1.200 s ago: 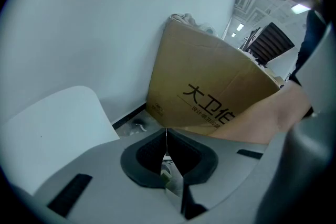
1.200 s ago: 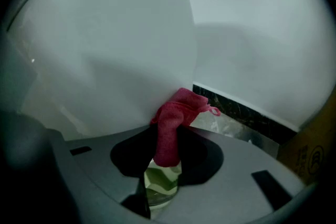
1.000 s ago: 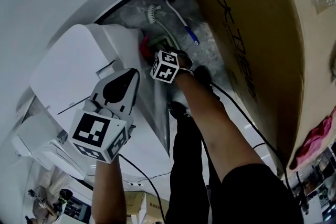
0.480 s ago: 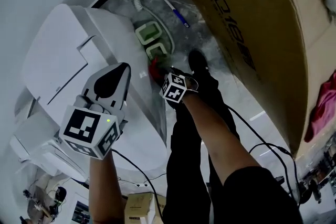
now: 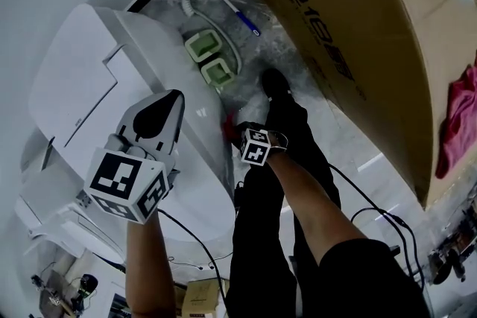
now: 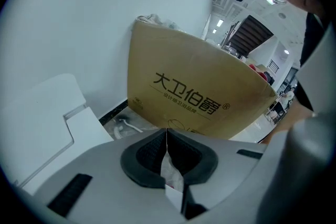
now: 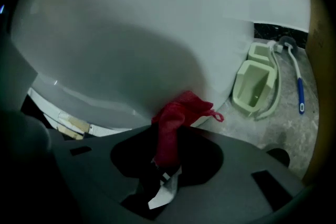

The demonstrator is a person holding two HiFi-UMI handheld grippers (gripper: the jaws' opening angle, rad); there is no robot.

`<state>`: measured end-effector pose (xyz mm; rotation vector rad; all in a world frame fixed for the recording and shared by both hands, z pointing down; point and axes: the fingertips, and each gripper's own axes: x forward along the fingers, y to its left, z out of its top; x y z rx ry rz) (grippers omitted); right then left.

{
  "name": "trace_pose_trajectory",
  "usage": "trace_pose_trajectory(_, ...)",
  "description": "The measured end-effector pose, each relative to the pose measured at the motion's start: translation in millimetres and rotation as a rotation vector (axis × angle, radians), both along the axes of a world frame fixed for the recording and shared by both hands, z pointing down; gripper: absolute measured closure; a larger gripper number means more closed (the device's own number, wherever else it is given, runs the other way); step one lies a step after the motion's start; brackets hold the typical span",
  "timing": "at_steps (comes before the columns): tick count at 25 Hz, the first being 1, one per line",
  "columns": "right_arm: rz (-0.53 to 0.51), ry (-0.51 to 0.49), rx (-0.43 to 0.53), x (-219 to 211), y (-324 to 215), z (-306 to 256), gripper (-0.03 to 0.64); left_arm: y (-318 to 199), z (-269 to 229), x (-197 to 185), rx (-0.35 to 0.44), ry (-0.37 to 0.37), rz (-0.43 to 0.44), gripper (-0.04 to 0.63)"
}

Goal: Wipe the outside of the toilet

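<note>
The white toilet [image 5: 89, 78] fills the left of the head view, lid down. My right gripper [image 7: 170, 131] is shut on a red cloth [image 7: 177, 113], which is pressed against the bowl's outer side wall [image 7: 131, 44], low near the floor. From the head view, that right gripper [image 5: 240, 132] sits beside the toilet's right flank with the red cloth [image 5: 229, 129] showing at its tip. My left gripper [image 5: 164, 106] hovers above the toilet lid, jaws together and holding nothing. In the left gripper view, the left gripper [image 6: 167, 135] points at the cardboard box.
A big brown cardboard box [image 5: 358, 18] stands close on the right, leaving a narrow floor strip. A green brush holder [image 7: 254, 81] and a white toilet brush [image 7: 294, 65] lie behind the bowl. The person's legs and shoe [image 5: 274, 82] fill that strip; cables [image 5: 373, 212] trail across the floor.
My right gripper has slid the red cloth along the toilet's side, from near the tank toward the bowl's front and lower. The left gripper has barely shifted.
</note>
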<state>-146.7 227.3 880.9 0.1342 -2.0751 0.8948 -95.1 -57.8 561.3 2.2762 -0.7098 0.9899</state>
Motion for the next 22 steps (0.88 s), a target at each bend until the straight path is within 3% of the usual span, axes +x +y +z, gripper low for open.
trace_pose_trajectory(3,-0.154,-0.024,-0.028,-1.3,40.4,-4.0,0.497,1.4,-0.7,-0.6,-0.005,-0.01,0.01,0.578)
trace_pose_trajectory(7,-0.276,-0.09,-0.097,0.4,68.2,-12.9,0.497,-4.0,-2.7,-1.9,-0.008,-0.019,0.015,0.578)
trace_pose_trajectory(9,-0.384,-0.109,-0.137,12.9,74.9,-19.1,0.497,-6.7,-3.0,-3.5,-0.011,-0.023,0.012,0.578)
trace_pose_trajectory(11,-0.404,-0.1,-0.139,29.6,60.7,-23.1,0.497,-10.9,-5.6,-4.2,-0.013,-0.022,0.005,0.578)
trace_pose_trajectory(14,-0.231,-0.108,-0.08,45.9,-9.4,-32.9,0.497,-22.6,-15.2,-2.1,-0.008,-0.016,-0.003,0.578)
trace_pose_trajectory(18,0.048,-0.148,0.047,57.0,-146.1,-49.6,0.495,-39.9,-22.9,2.3,0.001,-0.01,-0.004,0.578)
trace_pose_trajectory(22,0.232,-0.177,0.157,52.5,-272.2,-53.4,0.495,-58.9,-21.1,-0.4,0.001,-0.019,-0.013,0.578)
